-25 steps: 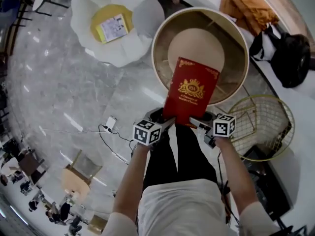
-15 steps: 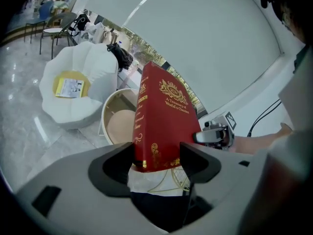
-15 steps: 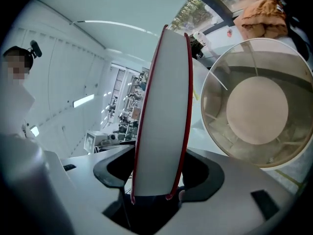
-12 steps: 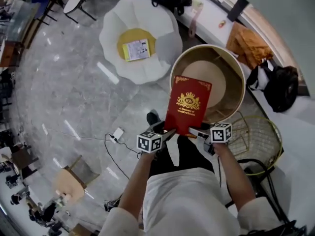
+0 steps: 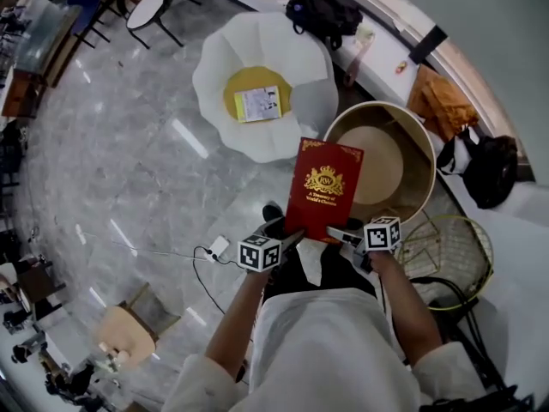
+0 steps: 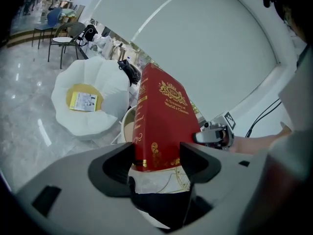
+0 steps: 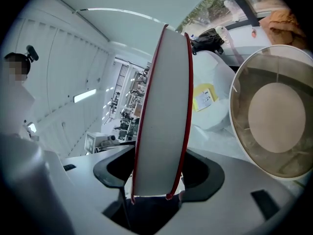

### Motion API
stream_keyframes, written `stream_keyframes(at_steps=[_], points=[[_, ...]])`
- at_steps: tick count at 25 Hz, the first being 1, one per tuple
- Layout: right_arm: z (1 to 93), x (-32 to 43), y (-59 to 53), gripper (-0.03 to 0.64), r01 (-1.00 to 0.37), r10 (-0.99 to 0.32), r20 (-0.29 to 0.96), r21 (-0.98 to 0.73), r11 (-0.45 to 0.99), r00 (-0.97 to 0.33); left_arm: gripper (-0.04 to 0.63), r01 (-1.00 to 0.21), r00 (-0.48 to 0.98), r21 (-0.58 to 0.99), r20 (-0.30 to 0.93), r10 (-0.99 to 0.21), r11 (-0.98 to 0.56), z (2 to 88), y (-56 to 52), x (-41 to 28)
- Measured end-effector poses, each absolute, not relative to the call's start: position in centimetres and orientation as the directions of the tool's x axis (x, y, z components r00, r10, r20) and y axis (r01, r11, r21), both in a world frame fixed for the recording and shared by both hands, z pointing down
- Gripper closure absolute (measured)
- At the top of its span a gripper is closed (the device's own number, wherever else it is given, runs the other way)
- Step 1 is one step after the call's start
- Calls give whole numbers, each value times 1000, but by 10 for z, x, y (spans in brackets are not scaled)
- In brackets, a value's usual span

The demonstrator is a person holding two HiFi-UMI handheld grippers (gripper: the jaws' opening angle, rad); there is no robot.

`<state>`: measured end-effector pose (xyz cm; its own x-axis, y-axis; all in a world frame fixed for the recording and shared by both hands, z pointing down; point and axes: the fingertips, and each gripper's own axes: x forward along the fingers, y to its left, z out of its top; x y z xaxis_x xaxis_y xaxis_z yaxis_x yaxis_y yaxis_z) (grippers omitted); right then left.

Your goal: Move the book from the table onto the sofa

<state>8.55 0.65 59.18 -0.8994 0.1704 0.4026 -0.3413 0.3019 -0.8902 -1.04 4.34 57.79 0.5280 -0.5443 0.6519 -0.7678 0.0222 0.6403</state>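
Note:
A red book with gold print is held upright in the air by its near corners, over the left rim of the round beige table. My left gripper is shut on its spine side and my right gripper on its page side. In the left gripper view the red book stands between the jaws of the left gripper. The right gripper view shows the book's white page edge clamped in the right gripper. The white petal-shaped sofa stands beyond, with a yellow cushion and a booklet.
A gold wire basket stands at my right. Black bags and an orange cloth lie along the curved white ledge. A cable and plug cross the marble floor, with a small wooden stool at lower left.
Both grippers have risen with the book and carried it from over the table's middle to its left rim, nearer the sofa. The sofa now sits closer to the view's centre.

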Motion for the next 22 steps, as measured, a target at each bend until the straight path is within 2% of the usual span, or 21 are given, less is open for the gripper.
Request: stream_keyframes(at_steps=[16, 22], points=[[583, -91, -5, 318, -382, 118, 436, -868, 317, -892, 291, -751, 575, 659, 619, -535, -45, 571, 29, -190], [584, -109, -9, 318, -370, 109, 426, -865, 338, -898, 290, -756, 570, 652, 612, -549, -58, 572, 26, -208]])
